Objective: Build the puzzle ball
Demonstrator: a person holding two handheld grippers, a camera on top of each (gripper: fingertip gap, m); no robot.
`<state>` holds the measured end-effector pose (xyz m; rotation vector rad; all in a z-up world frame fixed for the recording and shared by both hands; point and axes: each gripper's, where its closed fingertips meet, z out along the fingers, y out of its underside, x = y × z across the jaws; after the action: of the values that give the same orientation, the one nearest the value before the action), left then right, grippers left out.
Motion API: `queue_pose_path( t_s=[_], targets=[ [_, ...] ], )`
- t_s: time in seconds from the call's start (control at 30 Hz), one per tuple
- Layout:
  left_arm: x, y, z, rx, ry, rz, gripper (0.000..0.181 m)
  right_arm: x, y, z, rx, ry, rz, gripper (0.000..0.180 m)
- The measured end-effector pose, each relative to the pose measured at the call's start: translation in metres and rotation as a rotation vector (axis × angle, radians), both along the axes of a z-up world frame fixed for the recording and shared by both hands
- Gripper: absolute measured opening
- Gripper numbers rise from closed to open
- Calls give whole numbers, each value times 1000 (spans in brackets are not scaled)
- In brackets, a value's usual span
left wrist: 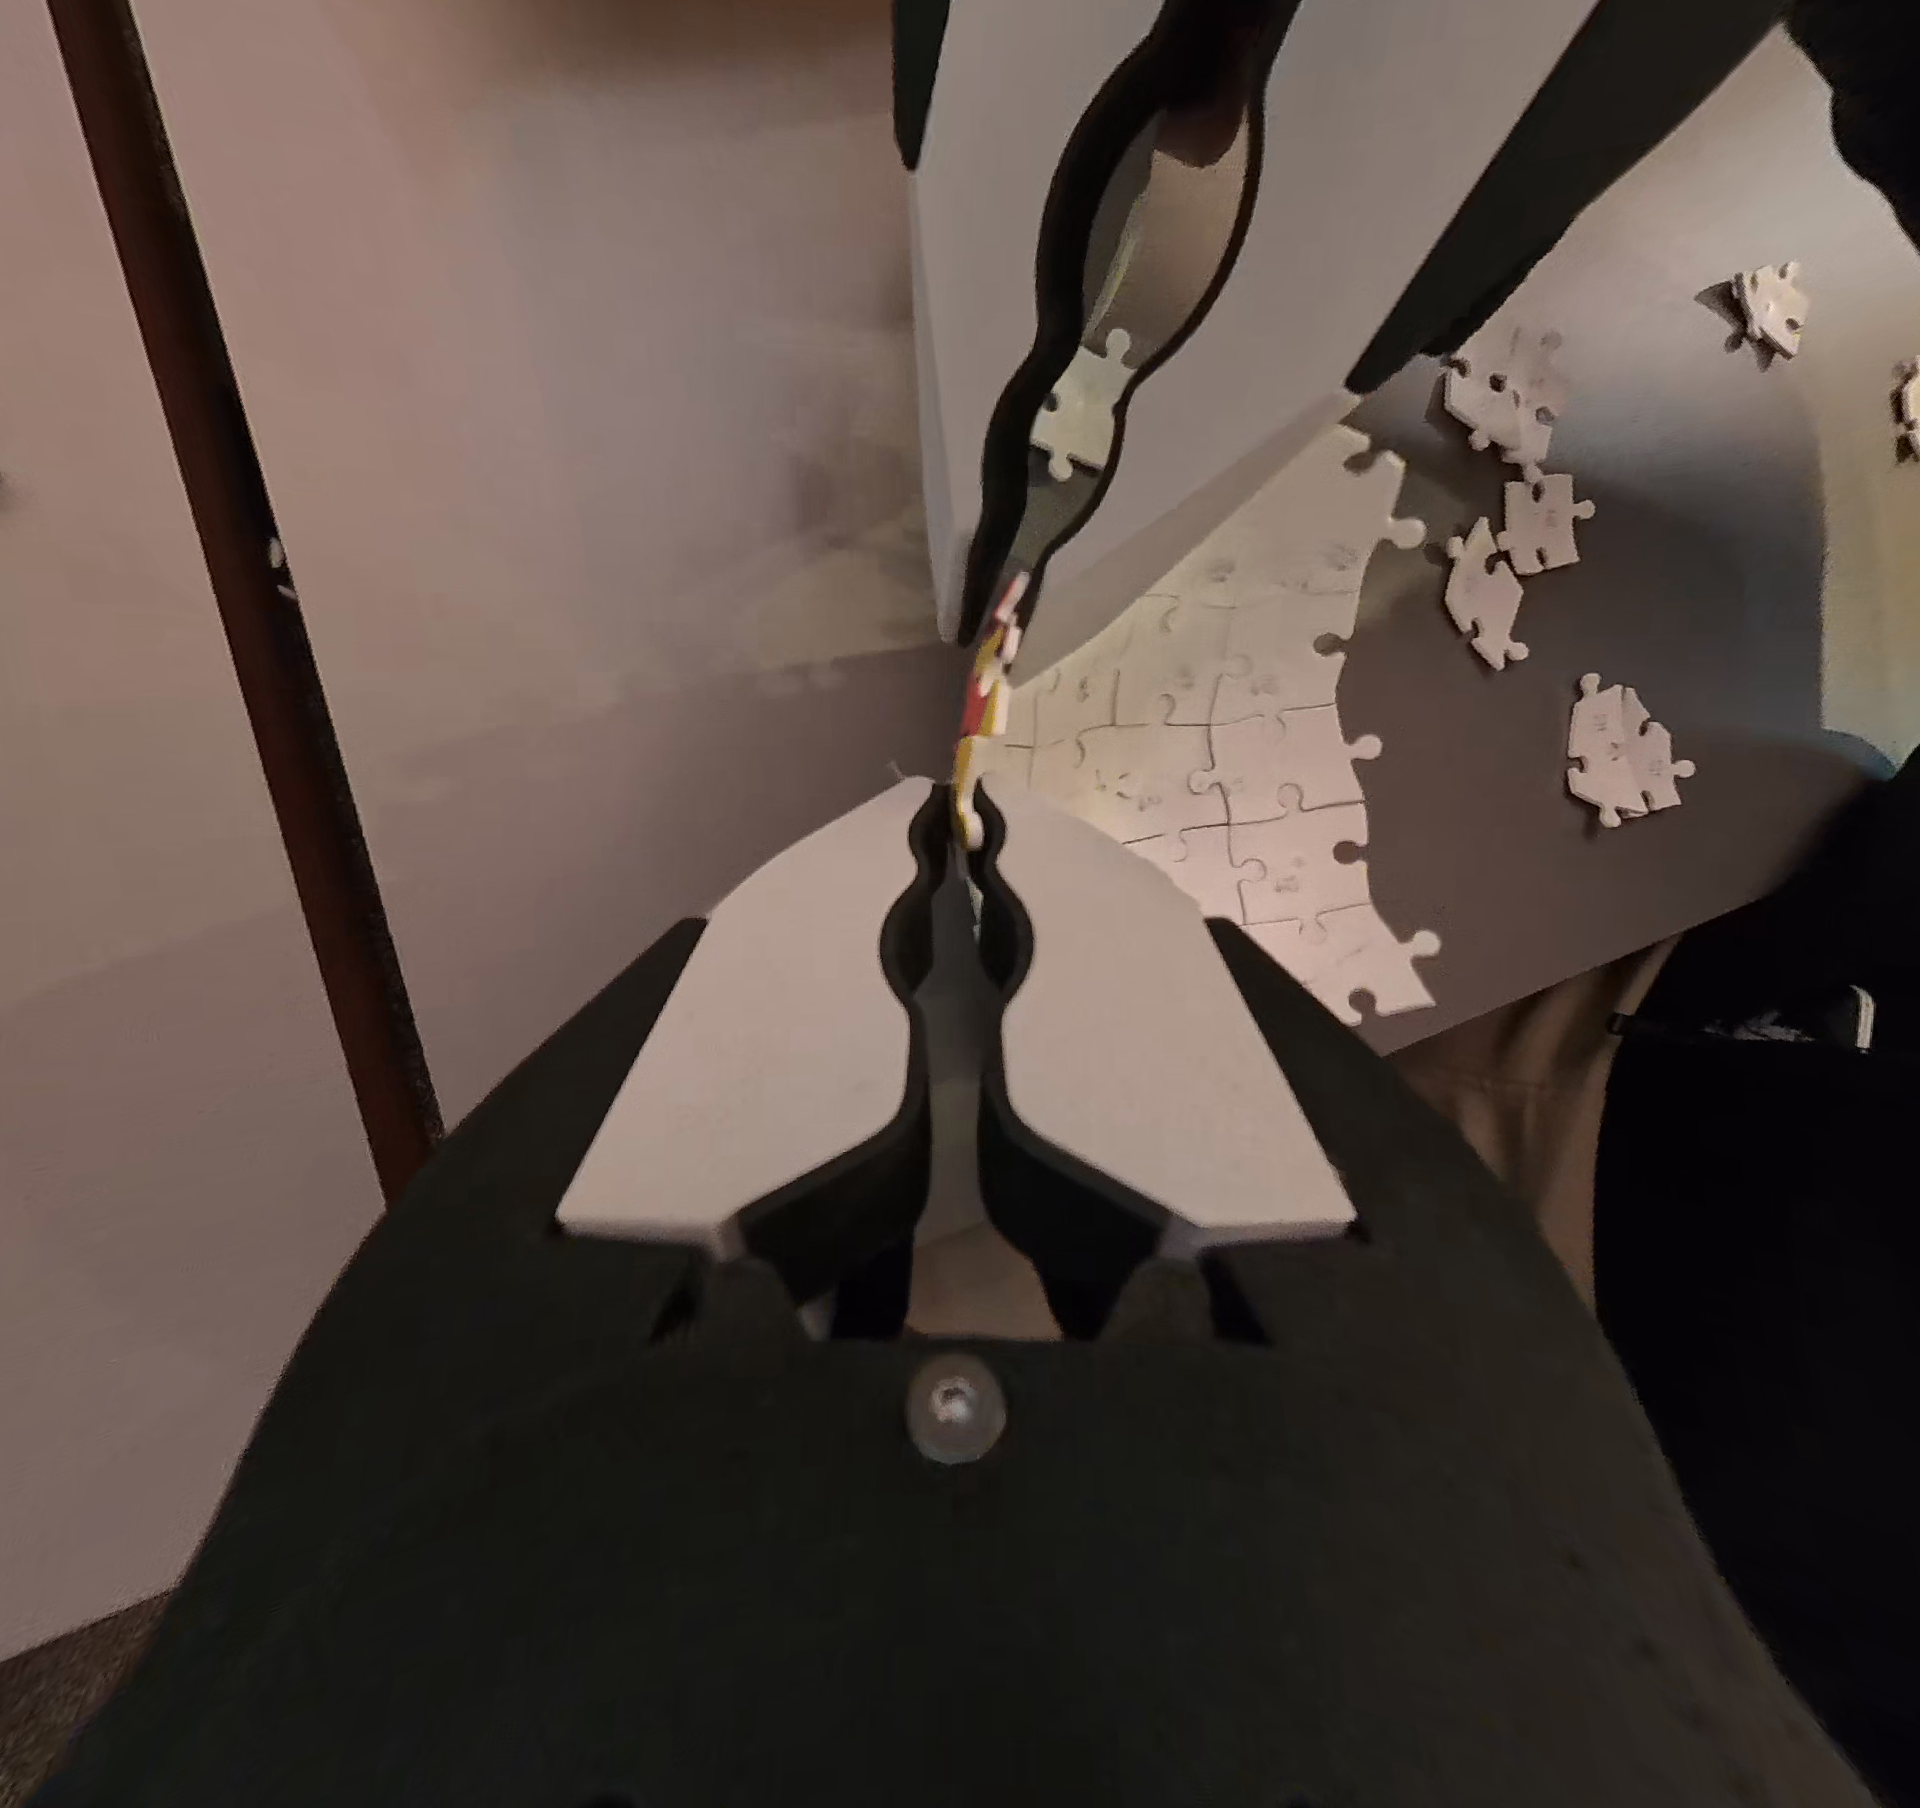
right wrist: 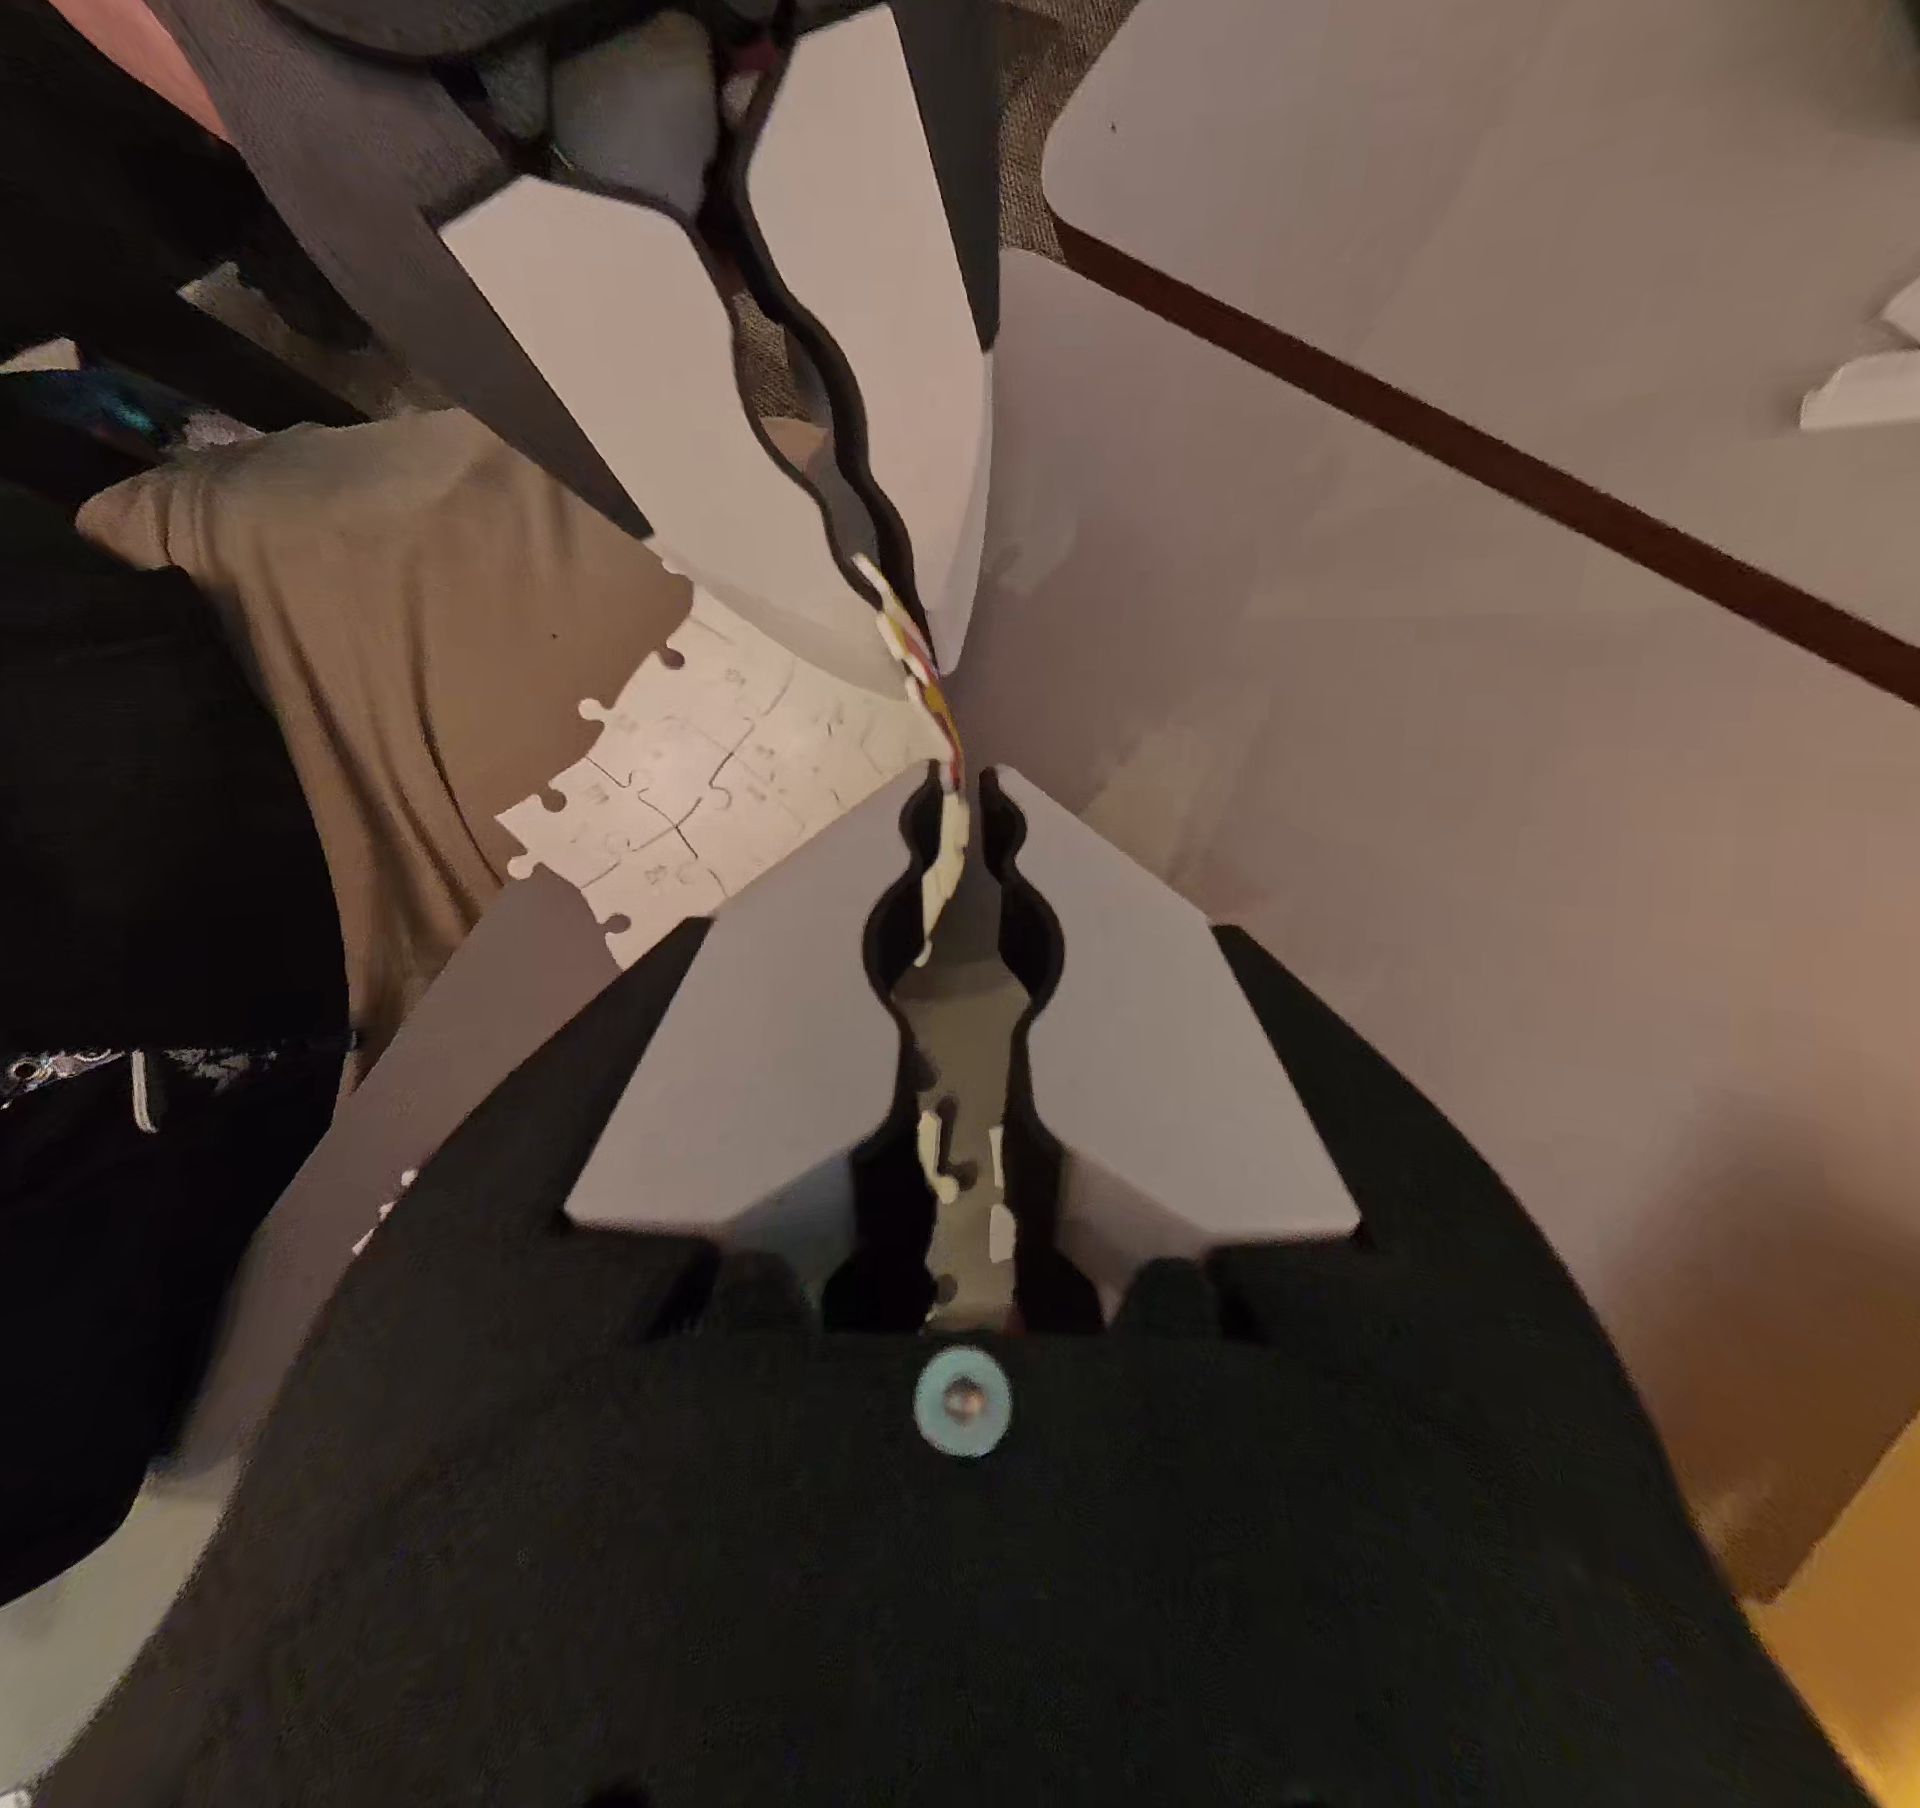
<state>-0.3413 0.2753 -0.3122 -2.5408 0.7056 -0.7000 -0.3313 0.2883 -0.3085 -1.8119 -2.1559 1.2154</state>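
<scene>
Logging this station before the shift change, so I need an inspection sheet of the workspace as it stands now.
Surface: grey table, with a dark seam further out.
Job's things: curved assembled puzzle section, white back showing, held edge-on between both grippers; loose pieces lie on the table.
Clutter: white object at the far table edge, unclear.
Grippers: left gripper and right gripper both shut on the section's edge, tips facing.
Cables: nothing seen.
Surroundings: person's tan trousers, carpet floor.
</scene>
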Motion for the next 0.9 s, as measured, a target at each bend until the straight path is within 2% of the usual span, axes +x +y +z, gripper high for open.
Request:
queue_pose_path(
  t_s=[0.47,0.7,0.9],
  targets=[
    [1,3,-1,30,11,-47,6,-1,-3,-2,-91,0,-69,0],
    [-10,6,11,52,-16,-19,27,3,6,-3,-120,21,-139,0],
    [-22,-13,16,11,-49,71,45,7,14,-5,-165,32,-235,0]
  ],
)
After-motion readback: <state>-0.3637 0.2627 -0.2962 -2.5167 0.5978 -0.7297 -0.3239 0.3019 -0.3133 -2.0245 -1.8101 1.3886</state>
